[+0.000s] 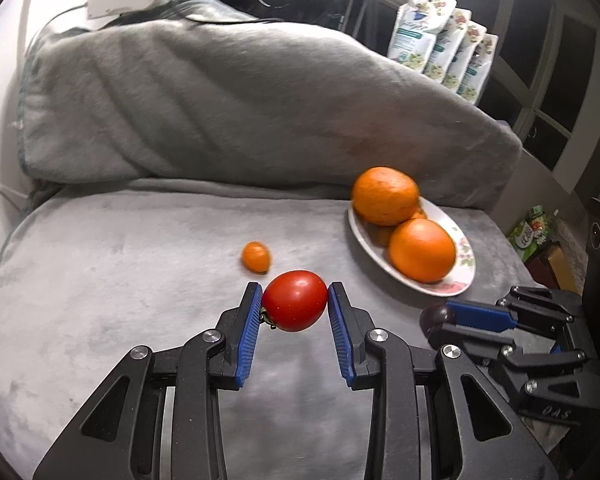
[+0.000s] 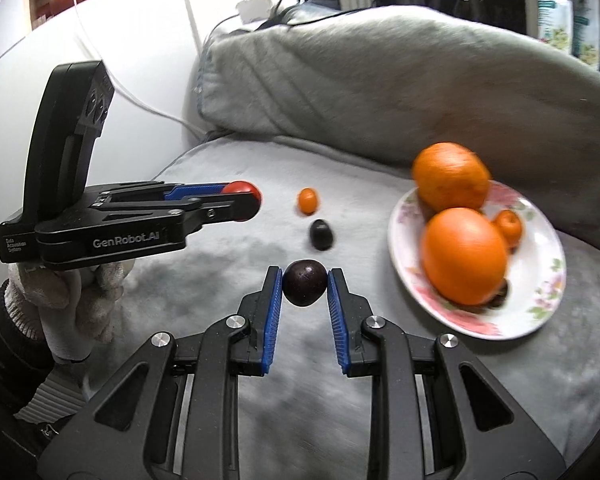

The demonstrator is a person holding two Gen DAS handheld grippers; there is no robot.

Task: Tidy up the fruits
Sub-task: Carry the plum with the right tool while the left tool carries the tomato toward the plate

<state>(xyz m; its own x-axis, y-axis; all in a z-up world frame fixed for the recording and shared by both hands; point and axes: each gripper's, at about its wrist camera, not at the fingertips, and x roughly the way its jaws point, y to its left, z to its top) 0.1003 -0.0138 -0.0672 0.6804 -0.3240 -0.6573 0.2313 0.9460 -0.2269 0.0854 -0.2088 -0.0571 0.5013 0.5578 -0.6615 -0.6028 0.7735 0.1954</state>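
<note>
Red tomato point(image 1: 295, 301) is clamped between the blue pads of the left gripper point(image 1: 294, 300), stem end against the left pad, fruit held at the pad tips and lifted clear of the grey cushion point(image 1: 140, 264). Left gripper is angled downward; in the right wrist view it is seen side-on, held by a white-gloved hand point(image 2: 72, 300) with a dark sleeve, tomato at its tip. Dark plum point(image 2: 304, 283) is pinched between the pads of the right gripper point(image 2: 304, 284), also at the tips, jaws nearly shut on it, held above the cushion and pointed downward. In the left wrist view the right gripper is seen at lower right, side-on, plum at its tip.

A small orange kumquat point(image 1: 256, 256) lies on the cushion just beyond the tomato. A second dark plum point(image 2: 321, 234) lies near it, between the kumquat and the held plum. A floral plate point(image 2: 540, 280) sits to the right on the cushion, carrying two large oranges point(image 2: 464, 256), stacked, and a small orange fruit behind them. A grey pillow point(image 1: 220, 100) lies behind everything.
</note>
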